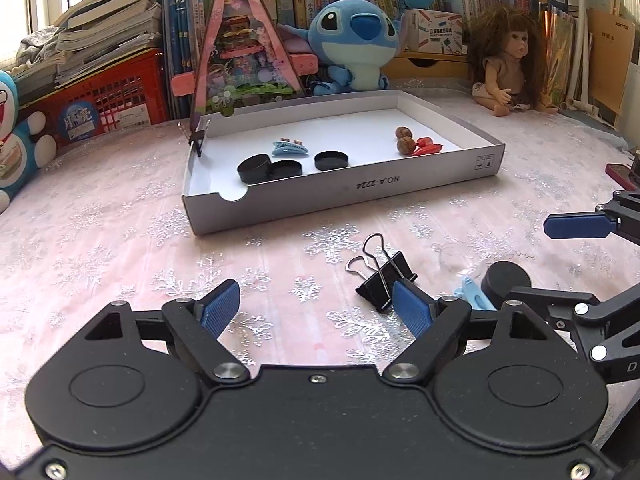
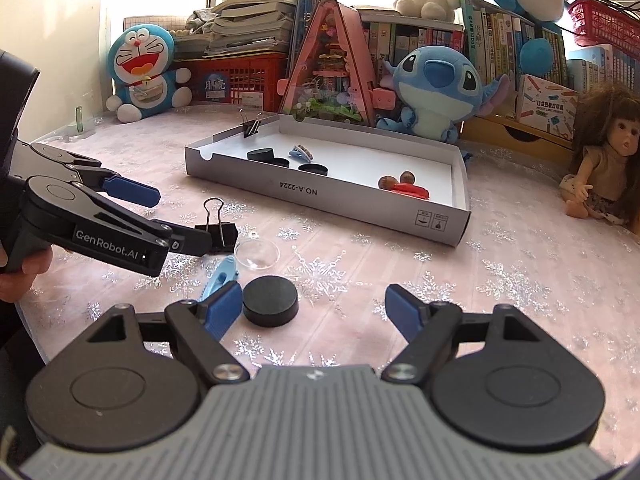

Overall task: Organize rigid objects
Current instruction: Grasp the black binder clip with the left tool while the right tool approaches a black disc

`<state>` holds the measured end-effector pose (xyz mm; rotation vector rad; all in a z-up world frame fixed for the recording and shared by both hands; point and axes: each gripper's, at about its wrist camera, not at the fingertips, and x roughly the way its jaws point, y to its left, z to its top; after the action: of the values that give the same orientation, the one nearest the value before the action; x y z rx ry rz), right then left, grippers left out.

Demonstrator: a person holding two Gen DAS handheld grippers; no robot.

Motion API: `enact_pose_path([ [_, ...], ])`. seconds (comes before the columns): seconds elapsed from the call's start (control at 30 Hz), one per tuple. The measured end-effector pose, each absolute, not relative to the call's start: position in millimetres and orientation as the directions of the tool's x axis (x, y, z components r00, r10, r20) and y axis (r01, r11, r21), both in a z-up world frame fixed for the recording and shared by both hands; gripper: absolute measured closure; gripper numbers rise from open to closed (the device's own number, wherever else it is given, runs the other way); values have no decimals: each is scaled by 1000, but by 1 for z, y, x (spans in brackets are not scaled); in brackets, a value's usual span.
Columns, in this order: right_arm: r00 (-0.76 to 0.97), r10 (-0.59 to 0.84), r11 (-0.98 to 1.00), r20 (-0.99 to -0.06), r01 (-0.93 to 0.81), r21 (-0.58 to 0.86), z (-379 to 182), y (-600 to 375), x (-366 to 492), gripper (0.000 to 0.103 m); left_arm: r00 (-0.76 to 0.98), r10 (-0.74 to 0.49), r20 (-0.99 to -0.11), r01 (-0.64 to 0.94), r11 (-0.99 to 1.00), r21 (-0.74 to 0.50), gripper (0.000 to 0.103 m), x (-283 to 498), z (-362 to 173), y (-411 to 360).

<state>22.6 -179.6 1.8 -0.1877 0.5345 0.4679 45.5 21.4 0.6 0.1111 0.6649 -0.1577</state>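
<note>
A grey cardboard tray (image 1: 340,196) (image 2: 328,196) holds three black caps (image 1: 285,169), a blue hair clip (image 1: 290,149), two nuts (image 1: 404,140) and a red piece (image 1: 428,146). On the cloth in front lie a black binder clip (image 1: 384,276) (image 2: 220,232), a clear dome (image 2: 256,254), a light-blue hair clip (image 2: 222,276) and a black cap (image 2: 271,300) (image 1: 506,280). My left gripper (image 1: 318,304) (image 2: 180,218) is open, its right finger right by the binder clip. My right gripper (image 2: 314,306) is open. The cap lies between its fingers, close to the left pad.
A second binder clip (image 2: 250,126) is clamped on the tray's far left corner. Behind the tray stand a pink triangular toy house (image 1: 240,52), a blue plush (image 1: 352,40), a doll (image 1: 508,64), a red crate (image 1: 108,100) and shelves of books. A hand (image 2: 20,272) holds the left gripper.
</note>
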Motion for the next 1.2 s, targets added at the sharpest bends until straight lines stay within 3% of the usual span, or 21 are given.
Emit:
enact_pose_path([
  [0.4, 775, 344, 887, -530, -454, -89, -4, -173, 20, 16, 781, -4, -624, 64, 995, 74, 21, 50, 0, 41],
  [0.8, 794, 320, 904, -517, -419, -83, -5, -170, 18, 16, 800, -105, -590, 153, 988, 33, 21, 45, 6, 17],
  [1.13, 789, 333, 901, -516, -428, -74, -8, -167, 14, 25, 778, -162, -607, 190, 982, -19, 53, 52, -3, 5],
  [1.2, 782, 341, 897, -522, -436, -67, -8, -166, 14, 29, 779, -168, -604, 193, 981, -24, 64, 51, -3, 5],
])
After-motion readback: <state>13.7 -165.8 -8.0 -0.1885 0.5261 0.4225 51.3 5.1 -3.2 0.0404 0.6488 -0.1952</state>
